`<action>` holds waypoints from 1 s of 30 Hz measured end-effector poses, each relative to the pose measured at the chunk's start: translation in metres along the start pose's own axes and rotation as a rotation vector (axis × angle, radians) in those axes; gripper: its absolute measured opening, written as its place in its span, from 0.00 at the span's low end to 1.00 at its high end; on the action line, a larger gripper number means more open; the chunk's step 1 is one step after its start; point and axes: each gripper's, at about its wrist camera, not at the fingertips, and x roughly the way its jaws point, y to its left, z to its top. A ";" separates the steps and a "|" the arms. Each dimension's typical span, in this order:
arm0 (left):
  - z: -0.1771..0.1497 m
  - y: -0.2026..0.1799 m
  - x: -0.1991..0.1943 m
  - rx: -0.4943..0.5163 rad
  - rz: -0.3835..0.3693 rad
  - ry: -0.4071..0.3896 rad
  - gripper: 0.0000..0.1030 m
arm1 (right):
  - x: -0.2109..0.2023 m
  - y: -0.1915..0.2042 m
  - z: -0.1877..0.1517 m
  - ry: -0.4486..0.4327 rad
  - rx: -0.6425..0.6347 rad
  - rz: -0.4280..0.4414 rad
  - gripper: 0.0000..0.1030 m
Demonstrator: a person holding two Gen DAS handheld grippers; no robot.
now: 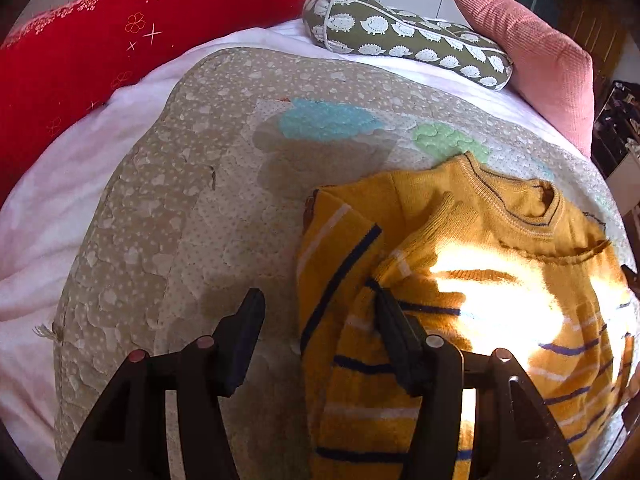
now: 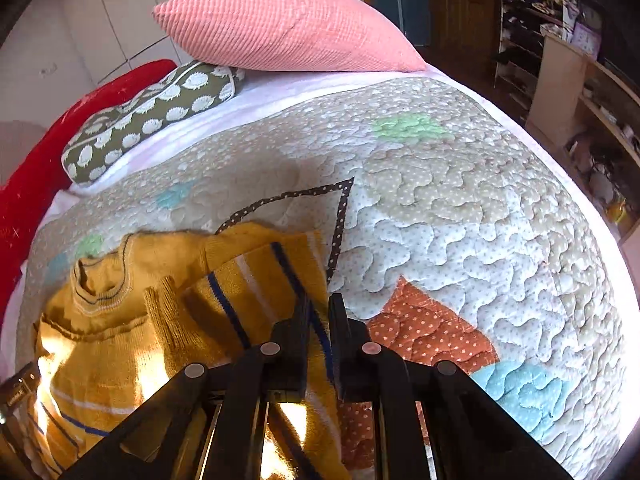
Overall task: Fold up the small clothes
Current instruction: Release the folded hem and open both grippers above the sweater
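A small mustard-yellow knit sweater with navy and white stripes lies on the quilt, its sleeves folded across the body. My left gripper is open over the sweater's left edge; its right finger rests on the folded sleeve, its left finger stands over bare quilt. In the right wrist view the sweater lies at lower left. My right gripper is shut on the sweater's right edge, the striped cloth pinched between the fingers.
A red cushion, a green hedgehog-print pillow and a pink pillow lie at the bed's far end. Open quilt stretches to the right of the sweater. Shelves stand beyond the bed's right edge.
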 end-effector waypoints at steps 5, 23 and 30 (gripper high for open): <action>-0.016 0.020 -0.041 -0.051 -0.065 -0.029 0.55 | -0.061 0.003 -0.025 -0.083 -0.070 0.119 0.20; -0.130 0.030 -0.094 -0.041 0.032 -0.037 0.58 | -0.111 -0.037 -0.117 -0.034 -0.091 0.188 0.34; -0.197 0.015 -0.133 -0.158 -0.082 -0.059 0.58 | -0.128 -0.055 -0.152 -0.035 -0.043 0.229 0.37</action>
